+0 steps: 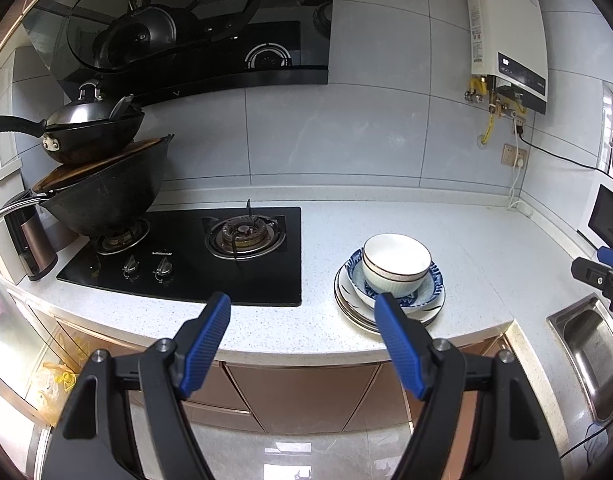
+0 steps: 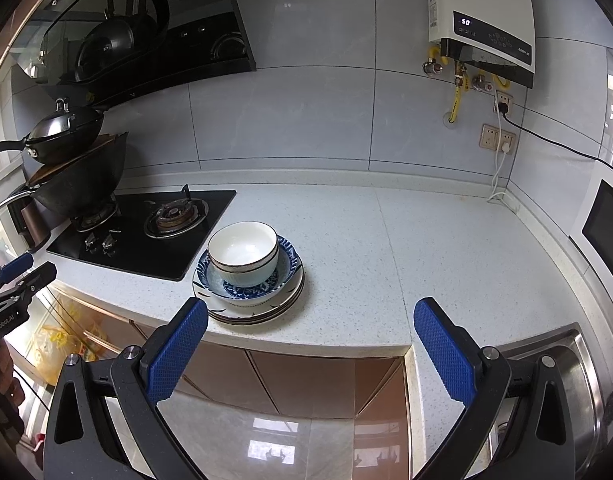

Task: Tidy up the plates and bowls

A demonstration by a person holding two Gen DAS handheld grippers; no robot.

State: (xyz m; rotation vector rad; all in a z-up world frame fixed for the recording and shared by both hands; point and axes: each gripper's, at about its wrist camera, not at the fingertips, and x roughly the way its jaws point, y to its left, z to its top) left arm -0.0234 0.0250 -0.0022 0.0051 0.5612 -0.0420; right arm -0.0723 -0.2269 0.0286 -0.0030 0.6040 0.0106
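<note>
Nearest, the left gripper (image 1: 302, 320) and the right gripper (image 2: 310, 324) both hang out over the cabinet fronts, short of the counter (image 2: 386, 248) edge, jaws spread wide and holding nothing. Just beyond them, near the front edge and right of the black hob (image 1: 186, 256), sits the whole stack: a white bowl (image 2: 242, 254) nested in a blue-patterned bowl (image 2: 284, 274), both on a pile of plates (image 2: 258, 314). Farther right lies the steel sink (image 2: 566, 380); far left, two woks are piled on a burner.

The pile looks largely sorted already, so the step in hand is likely to be lifting or squaring it. To do that well, bring one gripper in low and level, take the white bowl by its rim wall, and lift straight up so that the blue bowl beneath does not drag or tip.
</note>
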